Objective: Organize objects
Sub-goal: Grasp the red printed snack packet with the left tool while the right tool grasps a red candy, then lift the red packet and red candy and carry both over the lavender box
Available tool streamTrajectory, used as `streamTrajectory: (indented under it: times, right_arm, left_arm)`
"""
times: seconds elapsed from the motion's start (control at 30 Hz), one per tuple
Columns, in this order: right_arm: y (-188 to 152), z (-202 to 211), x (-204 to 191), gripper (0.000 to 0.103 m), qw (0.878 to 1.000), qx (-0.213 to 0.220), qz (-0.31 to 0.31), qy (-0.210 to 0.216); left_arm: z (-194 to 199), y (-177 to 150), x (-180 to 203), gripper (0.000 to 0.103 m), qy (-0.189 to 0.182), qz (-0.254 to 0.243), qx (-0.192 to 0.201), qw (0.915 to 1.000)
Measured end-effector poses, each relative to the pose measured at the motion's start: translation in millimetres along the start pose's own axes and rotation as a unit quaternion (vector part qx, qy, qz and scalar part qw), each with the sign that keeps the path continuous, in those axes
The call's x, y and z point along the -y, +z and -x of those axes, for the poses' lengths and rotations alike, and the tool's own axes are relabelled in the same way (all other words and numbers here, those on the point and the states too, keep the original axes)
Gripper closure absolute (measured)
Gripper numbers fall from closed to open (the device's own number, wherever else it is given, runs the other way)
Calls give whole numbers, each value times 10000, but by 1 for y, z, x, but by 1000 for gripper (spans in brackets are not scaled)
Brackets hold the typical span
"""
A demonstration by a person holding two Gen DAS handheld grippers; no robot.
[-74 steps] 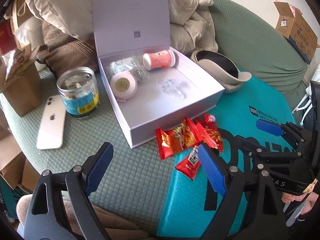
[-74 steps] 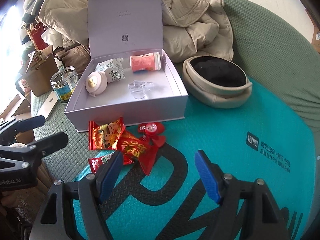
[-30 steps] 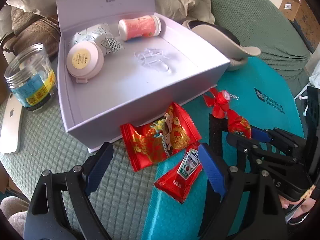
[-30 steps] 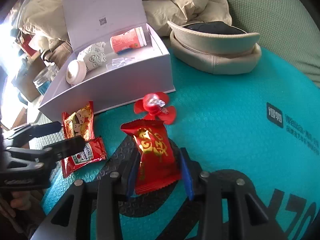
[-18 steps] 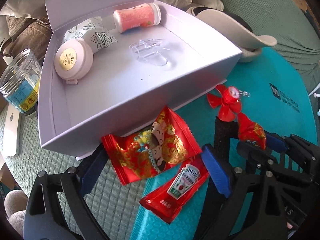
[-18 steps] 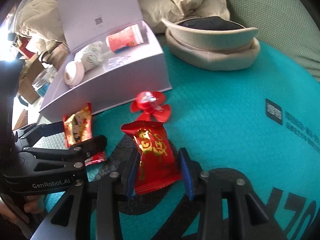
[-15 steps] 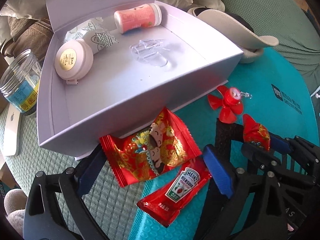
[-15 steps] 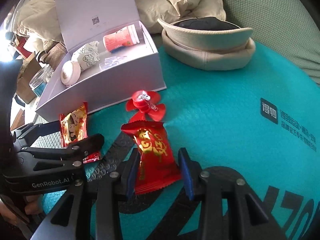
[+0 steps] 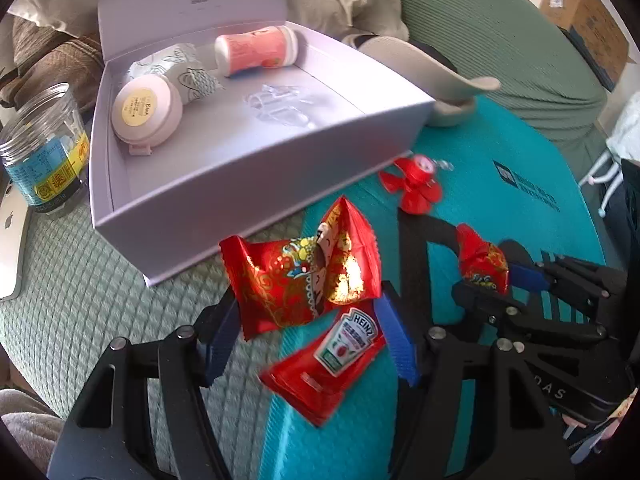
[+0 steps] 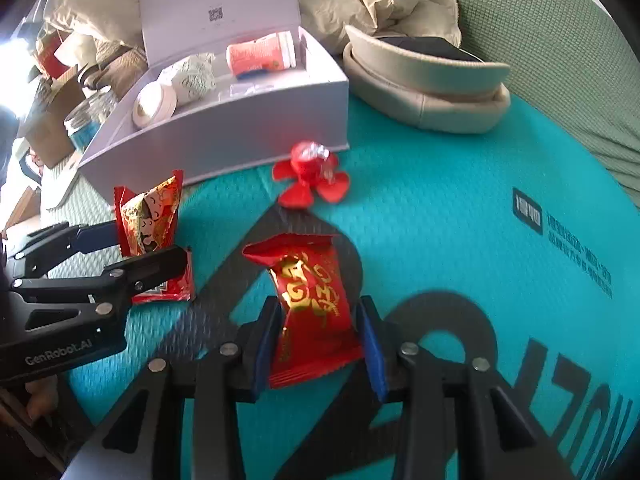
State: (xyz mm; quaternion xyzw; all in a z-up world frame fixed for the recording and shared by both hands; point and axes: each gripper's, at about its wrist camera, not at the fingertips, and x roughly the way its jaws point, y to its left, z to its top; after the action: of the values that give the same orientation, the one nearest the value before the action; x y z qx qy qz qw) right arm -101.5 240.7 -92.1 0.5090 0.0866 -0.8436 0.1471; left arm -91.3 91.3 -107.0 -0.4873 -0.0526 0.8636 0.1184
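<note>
In the left wrist view my left gripper (image 9: 308, 332) has its jaws closing on a red-and-gold snack packet (image 9: 304, 280), which buckles upward between the blue pads. A red ketchup sachet (image 9: 332, 356) lies flat just beneath it. In the right wrist view my right gripper (image 10: 318, 320) is shut on a red candy packet (image 10: 312, 312) held over the teal mat (image 10: 460, 200). A red fan-shaped toy (image 10: 310, 178) lies on the mat before the open lilac box (image 9: 248, 184). The box holds a round pink case (image 9: 146, 110), a pink bottle (image 9: 256, 50), a patterned pouch and a clear plastic piece.
A glass jar (image 9: 40, 148) and a white phone (image 9: 10, 240) sit left of the box on the green quilted cover. A beige cap (image 10: 424, 80) rests right of the box, with crumpled jackets behind. A cardboard box (image 9: 588, 16) stands at the far right.
The left jaws have narrowed onto the red-and-gold packet, which has crumpled and risen off the surface. The right gripper keeps its hold on the candy packet and has shifted slightly.
</note>
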Motion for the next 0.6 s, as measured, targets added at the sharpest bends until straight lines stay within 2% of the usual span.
streamTrajectory:
  times: [0.13, 0.23, 0.37, 0.6]
  right_arm:
    - [-14, 8, 1, 64, 10000, -74, 38, -32]
    - [-24, 14, 5, 64, 9999, -117, 5, -65]
    - [-34, 19, 7, 64, 9999, -139, 17, -62]
    - [-42, 25, 2, 64, 9999, -52, 156, 34]
  left_arm:
    - [2, -8, 6, 39, -242, -227, -210, 9992]
    - [6, -15, 5, 39, -495, -187, -267, 9982]
    - [15, -26, 3, 39, -530, -160, -258, 9981]
    - [17, -32, 7, 39, -381, -234, -255, 9987]
